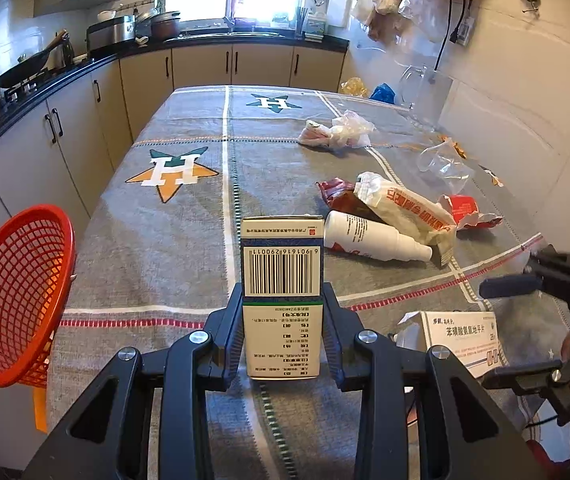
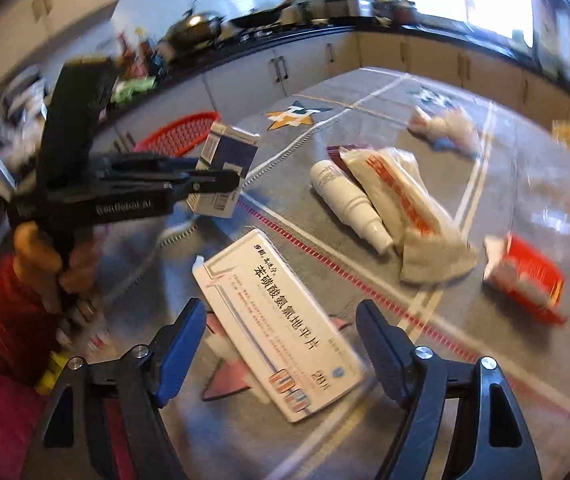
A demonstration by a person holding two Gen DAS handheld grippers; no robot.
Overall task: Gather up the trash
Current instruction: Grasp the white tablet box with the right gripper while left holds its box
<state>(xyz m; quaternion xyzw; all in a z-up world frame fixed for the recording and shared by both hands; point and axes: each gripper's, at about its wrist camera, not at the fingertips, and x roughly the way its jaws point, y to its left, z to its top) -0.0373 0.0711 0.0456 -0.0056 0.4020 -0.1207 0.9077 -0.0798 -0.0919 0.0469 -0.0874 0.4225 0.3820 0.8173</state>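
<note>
At the far left, off the table's edge, a round red plastic mesh basket is seen, judged to be the place for the trash; beside it, the left gripper is clenched on a small upright white-and-blue cardboard medicine box, held above the grey star-patterned tablecloth; a barcode numbered 6901616290011 can be read on its end flap, the smaller print being too fine to read; the box is judged light, stiff but crushable, and well held across its narrow sides.

Further right, a flat white cardboard tablet box with blue Chinese lettering lies on the cloth, one end flap open; 苯磺酸氨氯地平片 is legible on its face; the right gripper is poised over it, jaws released and spread wide to either side, nothing pinched; it is judged light and slightly slippery, best taken across its short width near the middle.

Beyond lie a white plastic spray bottle, a crumpled white paper wrapper with orange print and a torn red packet.
</note>
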